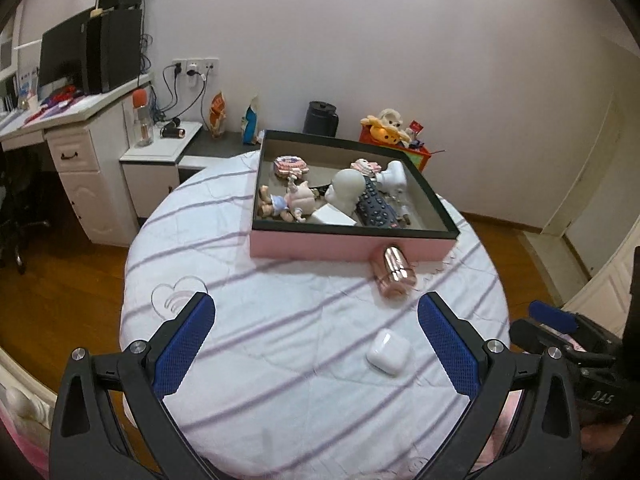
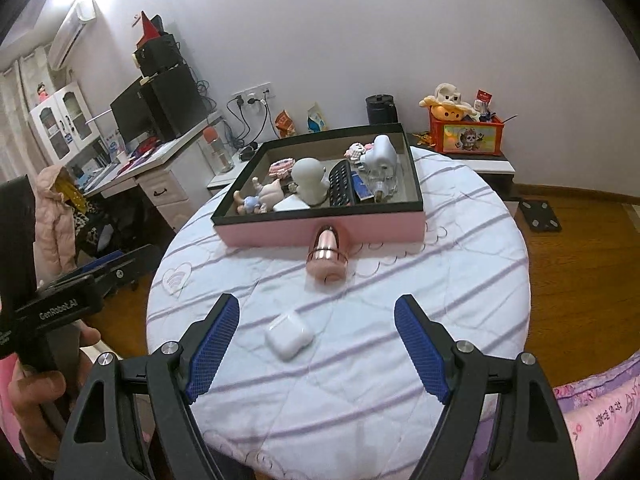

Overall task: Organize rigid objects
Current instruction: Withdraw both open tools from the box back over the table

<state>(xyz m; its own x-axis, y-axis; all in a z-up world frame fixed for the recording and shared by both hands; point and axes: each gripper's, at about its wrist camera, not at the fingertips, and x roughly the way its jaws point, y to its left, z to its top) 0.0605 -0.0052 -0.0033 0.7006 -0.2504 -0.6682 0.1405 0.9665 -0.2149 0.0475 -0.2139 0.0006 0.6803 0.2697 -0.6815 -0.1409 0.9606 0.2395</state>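
Note:
A pink box with a black rim (image 1: 348, 246) (image 2: 320, 234) stands at the far side of a round table and holds dolls, a dark remote (image 1: 374, 206) (image 2: 340, 184) and white figurines. A rose-gold cylinder (image 1: 394, 270) (image 2: 327, 256) lies on the cloth against the box's front wall. A white earbud case (image 1: 387, 353) (image 2: 289, 334) lies nearer. My left gripper (image 1: 316, 312) is open and empty, above the near cloth, left of the case. My right gripper (image 2: 318, 316) is open and empty, with the case just inside its left finger.
The round table has a white cloth with purple stripes (image 1: 280, 280) (image 2: 460, 264). A white desk with a monitor (image 1: 68, 56) stands to the left. A red toy box (image 2: 466, 134) and black canister (image 2: 381, 110) stand by the far wall. Wood floor surrounds the table.

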